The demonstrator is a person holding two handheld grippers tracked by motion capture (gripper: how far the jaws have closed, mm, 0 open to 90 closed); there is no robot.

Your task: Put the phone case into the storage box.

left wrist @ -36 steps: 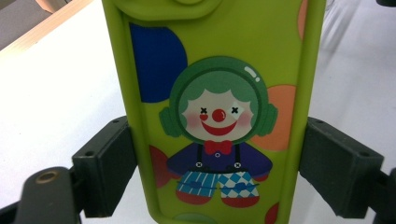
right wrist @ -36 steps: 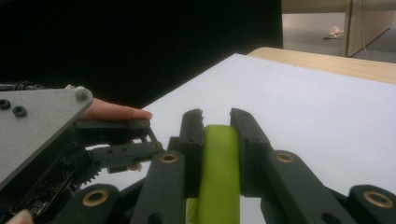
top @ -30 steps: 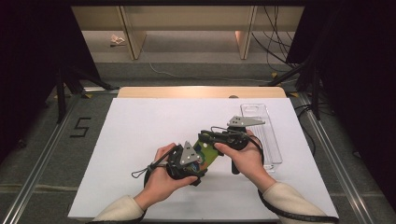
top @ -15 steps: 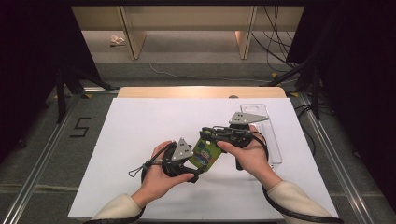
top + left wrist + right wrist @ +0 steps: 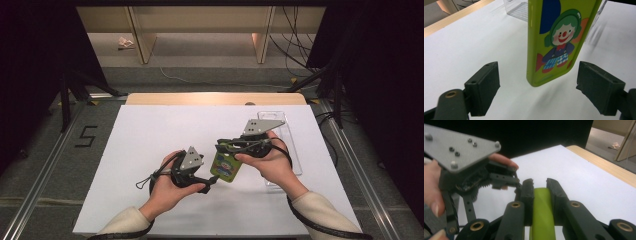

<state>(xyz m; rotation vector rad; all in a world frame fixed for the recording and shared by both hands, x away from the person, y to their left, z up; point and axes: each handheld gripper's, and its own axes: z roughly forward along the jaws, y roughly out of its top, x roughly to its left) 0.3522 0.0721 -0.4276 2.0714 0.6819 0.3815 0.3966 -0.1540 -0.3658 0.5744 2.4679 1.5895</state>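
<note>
A: While I am looking down from the high view, I am holding the green case (image 5: 226, 165) in my right gripper (image 5: 235, 148), lifted just off the bench (image 5: 150, 135) near its middle. My left gripper (image 5: 200, 184) is sitting just beside the case's lower end. The clear tray (image 5: 295, 150) is lying empty behind my right hand (image 5: 267, 162).

B: So how far along are you judging it?

A: The case is already out of the tray and up; the handover, I am guessing, is not yet done. What is left is closing my left fingers on it.

B: What is the left gripper view adding?

A: It is showing the clown picture on the case (image 5: 559, 40), hanging upright, and my left fingers (image 5: 484, 87) standing wide apart on either side of its lower end, touching nothing. The tray (image 5: 519, 7) is sitting behind.

B: And the right gripper view?

A: There my right fingers (image 5: 527, 195) are clamping tight on the case's narrow edge (image 5: 541, 212), something the other views are hiding. My left gripper (image 5: 516, 178) is waiting opposite.
</note>
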